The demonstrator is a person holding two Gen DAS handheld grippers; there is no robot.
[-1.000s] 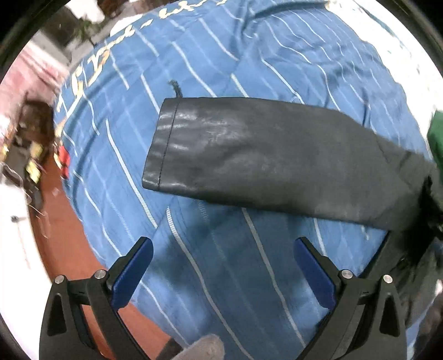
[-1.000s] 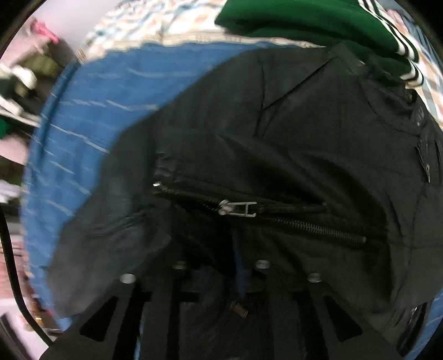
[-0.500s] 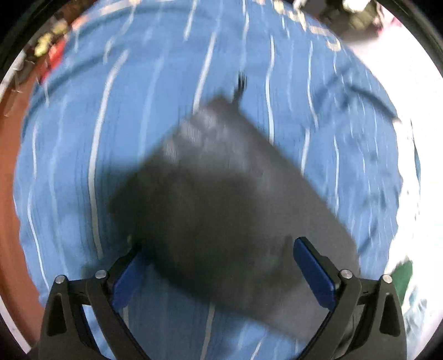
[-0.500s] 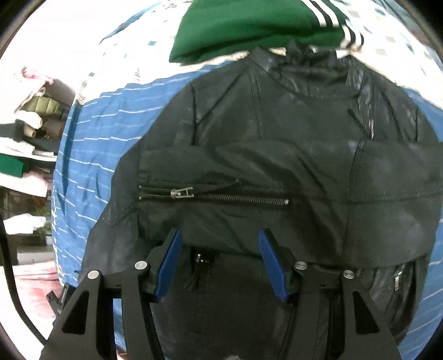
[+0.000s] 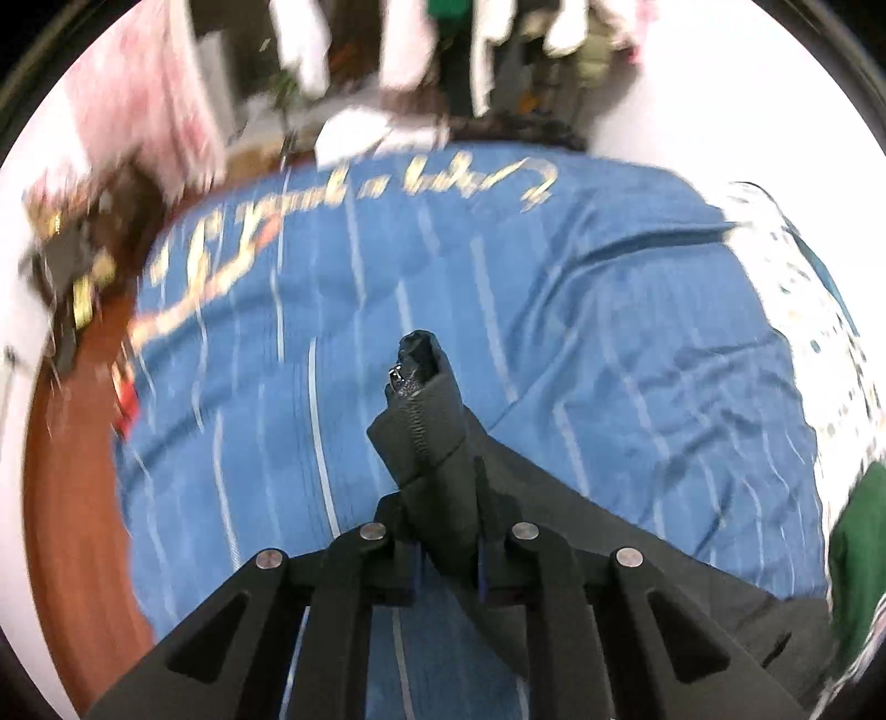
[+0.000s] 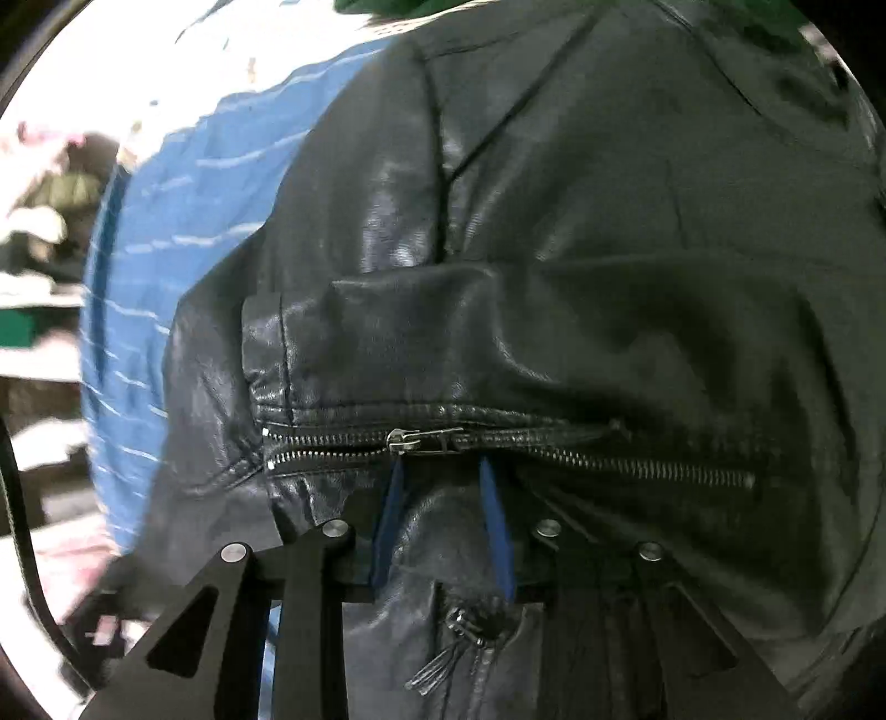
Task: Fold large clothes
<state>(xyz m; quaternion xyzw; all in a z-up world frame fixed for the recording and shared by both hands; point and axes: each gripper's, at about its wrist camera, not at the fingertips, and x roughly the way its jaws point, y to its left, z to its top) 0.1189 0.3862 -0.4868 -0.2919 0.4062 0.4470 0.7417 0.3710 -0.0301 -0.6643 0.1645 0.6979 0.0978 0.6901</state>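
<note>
A black leather jacket (image 6: 581, 249) lies on a blue striped bedspread (image 5: 581, 343). In the right wrist view one sleeve (image 6: 443, 343) is folded across its body, with a silver zipper (image 6: 426, 440) along the sleeve edge. My right gripper (image 6: 443, 526) is shut on a fold of the jacket's lower part just below that zipper. My left gripper (image 5: 446, 548) is shut on the cuff end of the other sleeve (image 5: 426, 437), which stands up between the jaws with its zipper edge showing. The rest of that sleeve trails to the lower right.
A green garment (image 5: 855, 548) lies at the bed's right edge, and also shows in the right wrist view (image 6: 387, 8). Red-brown floor (image 5: 72, 526) lies left of the bed. Cluttered shelves and hanging clothes (image 5: 443, 50) stand beyond the bed.
My left gripper was open above the flat sleeve; now it has closed on the sleeve's cuff and raised it. My right gripper opened half a second ago and has closed again on the jacket.
</note>
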